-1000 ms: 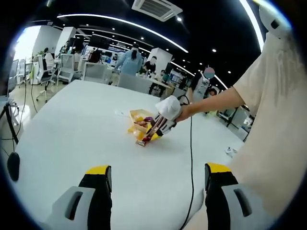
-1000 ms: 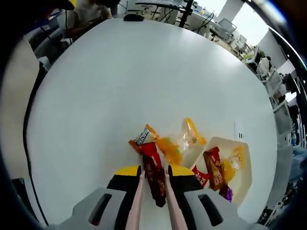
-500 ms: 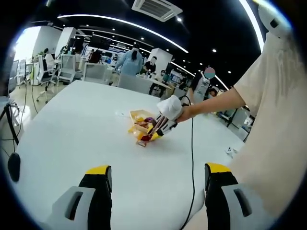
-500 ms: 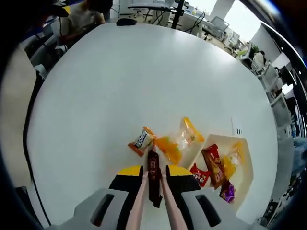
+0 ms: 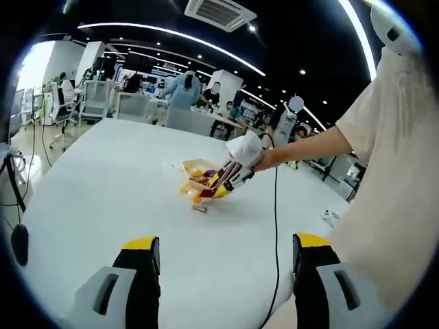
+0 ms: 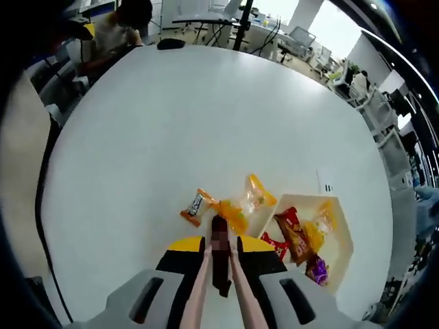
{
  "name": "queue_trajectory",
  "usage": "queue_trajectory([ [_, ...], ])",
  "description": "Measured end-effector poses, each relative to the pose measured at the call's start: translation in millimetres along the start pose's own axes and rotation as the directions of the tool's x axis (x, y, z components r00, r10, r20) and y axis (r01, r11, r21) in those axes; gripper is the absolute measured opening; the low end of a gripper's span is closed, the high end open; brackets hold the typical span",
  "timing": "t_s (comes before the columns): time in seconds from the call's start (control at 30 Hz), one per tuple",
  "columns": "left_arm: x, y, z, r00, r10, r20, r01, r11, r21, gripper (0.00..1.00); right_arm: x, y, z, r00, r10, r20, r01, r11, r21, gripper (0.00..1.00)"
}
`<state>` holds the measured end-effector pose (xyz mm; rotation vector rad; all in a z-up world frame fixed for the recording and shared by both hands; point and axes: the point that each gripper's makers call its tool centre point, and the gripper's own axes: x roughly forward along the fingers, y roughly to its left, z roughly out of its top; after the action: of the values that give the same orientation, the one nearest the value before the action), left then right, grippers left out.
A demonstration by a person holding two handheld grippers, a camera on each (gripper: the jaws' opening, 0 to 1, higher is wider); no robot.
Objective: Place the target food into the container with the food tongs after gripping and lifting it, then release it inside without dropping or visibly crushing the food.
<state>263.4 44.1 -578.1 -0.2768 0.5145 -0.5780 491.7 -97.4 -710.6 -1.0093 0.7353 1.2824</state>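
lifted clear of table since a second ago | tongs (image 6: 218,264) pinching dark snack bar (image 6: 219,250), long axis along tips | container (image 6: 341,236) lies right-forward | right gripper (image 6: 218,255) nearer, left gripper (image 5: 224,255) idle, spread

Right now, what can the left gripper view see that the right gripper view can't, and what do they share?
The left gripper view alone takes in the person's bare forearm and cream sleeve, the black cable across the table, and the dark ceiling with its light strips.

The right gripper view alone looks down into the pale shallow tray, showing a purple wrapped sweet and, between the pink tongs, a dark red snack bar.

Both take in the big white table, the tray with its bright snack packets, and the right gripper above them.
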Motion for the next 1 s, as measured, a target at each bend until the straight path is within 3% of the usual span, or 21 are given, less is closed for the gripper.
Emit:
queue_trajectory([
  [0.63, -3, -8.2, 4.5, 1.0, -0.009, 0.009, 0.009, 1.0, 0.025, 0.79, -33, -29, 18.4, 0.994, -0.087, 0.069, 0.084, 0.995, 0.048, 0.18],
  [1.0, -10, -9.7, 3.4, 1.0, 0.0, 0.012, 0.0, 1.0, 0.028, 0.79, -46, -53, 11.6, 0.989, -0.134, 0.061, 0.13, 0.989, 0.066, 0.18],
])
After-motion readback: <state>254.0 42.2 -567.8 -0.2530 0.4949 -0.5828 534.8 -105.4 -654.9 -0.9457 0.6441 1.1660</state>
